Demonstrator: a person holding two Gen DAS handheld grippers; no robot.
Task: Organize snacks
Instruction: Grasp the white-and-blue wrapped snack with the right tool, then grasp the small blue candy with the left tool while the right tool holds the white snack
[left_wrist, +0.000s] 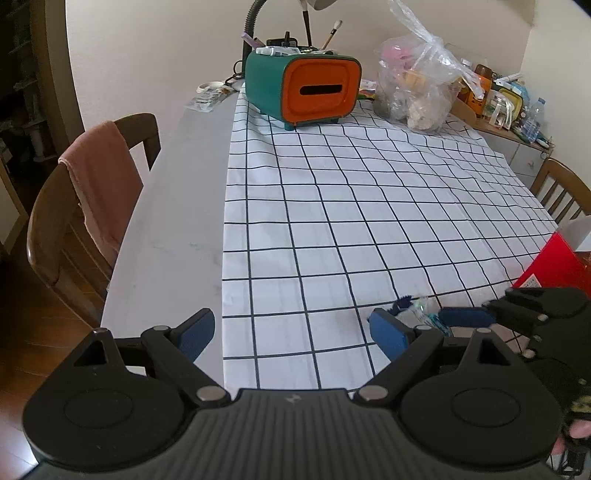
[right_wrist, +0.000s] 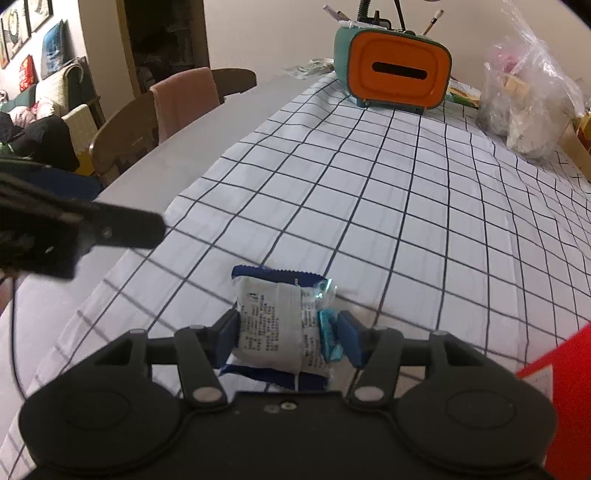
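My right gripper (right_wrist: 288, 332) is shut on a small blue and white snack packet (right_wrist: 273, 325), held above the checked cloth (right_wrist: 369, 206); a small teal candy wrapper (right_wrist: 327, 328) is pinched beside it. In the left wrist view the same packet (left_wrist: 417, 314) shows between the right gripper's blue pads (left_wrist: 463, 316). My left gripper (left_wrist: 291, 332) is open and empty over the cloth's near edge (left_wrist: 314, 221). A red box (left_wrist: 554, 266) stands at the right edge, also in the right wrist view (right_wrist: 565, 369).
A green and orange tissue box (left_wrist: 310, 90) and a clear plastic bag of snacks (left_wrist: 417, 88) stand at the far end. A chair with a pink towel (left_wrist: 99, 184) is at the left, another chair (left_wrist: 561, 192) at the right. A cluttered cabinet (left_wrist: 506, 107) is behind.
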